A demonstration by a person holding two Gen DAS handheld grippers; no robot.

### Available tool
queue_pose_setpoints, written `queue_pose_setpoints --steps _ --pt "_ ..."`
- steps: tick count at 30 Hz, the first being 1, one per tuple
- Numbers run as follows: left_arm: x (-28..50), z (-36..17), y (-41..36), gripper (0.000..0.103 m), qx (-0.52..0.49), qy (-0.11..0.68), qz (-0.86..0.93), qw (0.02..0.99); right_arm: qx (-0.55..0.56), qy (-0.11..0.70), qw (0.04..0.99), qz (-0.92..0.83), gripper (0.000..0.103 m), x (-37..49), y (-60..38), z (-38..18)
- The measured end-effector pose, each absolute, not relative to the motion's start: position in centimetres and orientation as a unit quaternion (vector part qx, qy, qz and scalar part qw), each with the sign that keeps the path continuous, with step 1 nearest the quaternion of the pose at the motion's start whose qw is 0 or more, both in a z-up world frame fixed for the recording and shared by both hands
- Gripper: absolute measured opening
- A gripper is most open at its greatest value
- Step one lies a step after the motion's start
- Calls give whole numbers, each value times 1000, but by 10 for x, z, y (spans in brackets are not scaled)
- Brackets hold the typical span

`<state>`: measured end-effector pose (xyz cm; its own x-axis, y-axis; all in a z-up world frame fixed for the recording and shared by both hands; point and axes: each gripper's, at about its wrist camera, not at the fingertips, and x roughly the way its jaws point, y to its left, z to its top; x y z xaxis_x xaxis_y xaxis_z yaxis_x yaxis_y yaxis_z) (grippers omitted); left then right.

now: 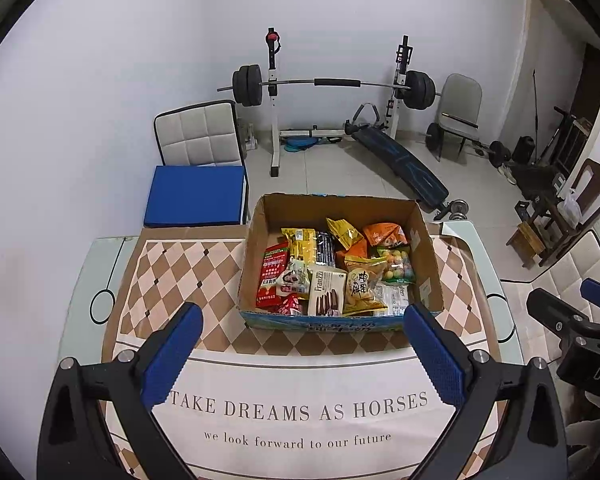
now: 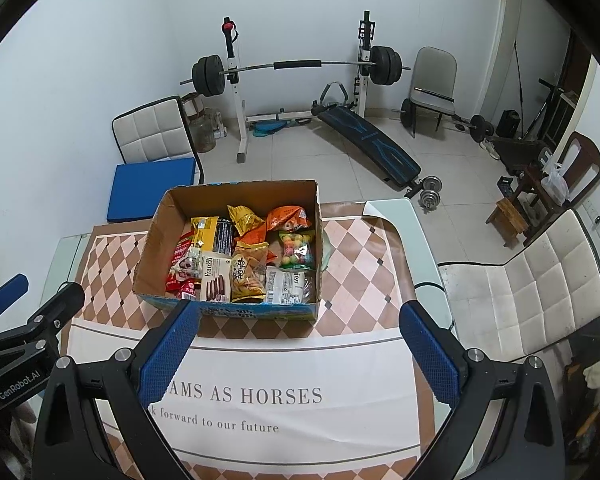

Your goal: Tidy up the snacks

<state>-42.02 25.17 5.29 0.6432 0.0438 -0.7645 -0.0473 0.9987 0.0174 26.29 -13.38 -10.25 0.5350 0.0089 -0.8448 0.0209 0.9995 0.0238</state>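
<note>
An open brown cardboard box (image 1: 342,264) packed with bright snack packets (image 1: 326,270) is set on the diamond-patterned tablecloth (image 1: 172,268), at twelve o'clock from both tools. The left gripper (image 1: 300,320) and right gripper (image 2: 298,316) are held level above the cloth, fingers spread wide, nothing gripped.

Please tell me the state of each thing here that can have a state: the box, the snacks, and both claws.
Cardboard box: open at the top, upright on the table mat.
Snack packets: all inside the box, loosely piled.
Left claw: open, empty, in front of the box.
Right claw: open, empty, in front of the box.
</note>
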Motion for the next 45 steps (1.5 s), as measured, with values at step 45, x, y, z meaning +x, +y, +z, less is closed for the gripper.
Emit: queue_pose_setpoints --steps 45 --pt "-420 62 246 103 0 419 24 908 14 484 875 1 102 258 -141 -104"
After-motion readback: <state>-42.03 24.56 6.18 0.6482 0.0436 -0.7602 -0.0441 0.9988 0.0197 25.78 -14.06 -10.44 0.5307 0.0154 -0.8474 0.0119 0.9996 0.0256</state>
